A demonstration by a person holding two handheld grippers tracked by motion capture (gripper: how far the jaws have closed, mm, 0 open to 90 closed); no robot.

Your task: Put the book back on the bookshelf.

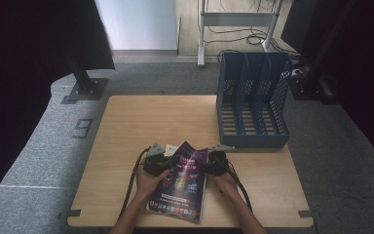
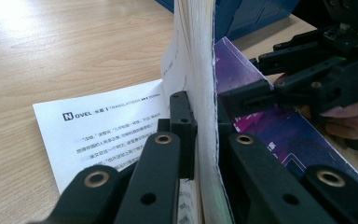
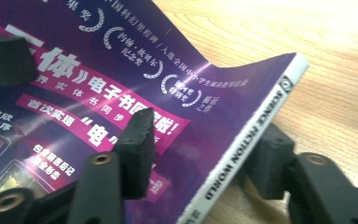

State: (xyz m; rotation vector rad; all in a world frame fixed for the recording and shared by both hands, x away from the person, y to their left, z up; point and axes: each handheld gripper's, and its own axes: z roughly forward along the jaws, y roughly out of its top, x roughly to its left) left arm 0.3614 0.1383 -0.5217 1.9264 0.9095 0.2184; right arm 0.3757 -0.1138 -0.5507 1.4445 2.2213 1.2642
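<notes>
- left gripper [image 2: 200,135]: jaws clamped on magazine [image 1: 182,183] page edge
- right gripper [image 3: 205,158]: jaws straddle spine, closed on it
- magazine: near-centre of table [image 1: 126,126], blue file rack [image 1: 253,100] at far right

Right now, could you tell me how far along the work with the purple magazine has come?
Done so far: both tools have a grip on the glossy purple magazine near the table's front edge. In hand: the left tool is clamped on its page edge, the right tool pinches its white spine, and one white printed page lies open on the wooden table. Probably left: carrying it to the blue slotted file rack, which holds nothing yet.
</notes>
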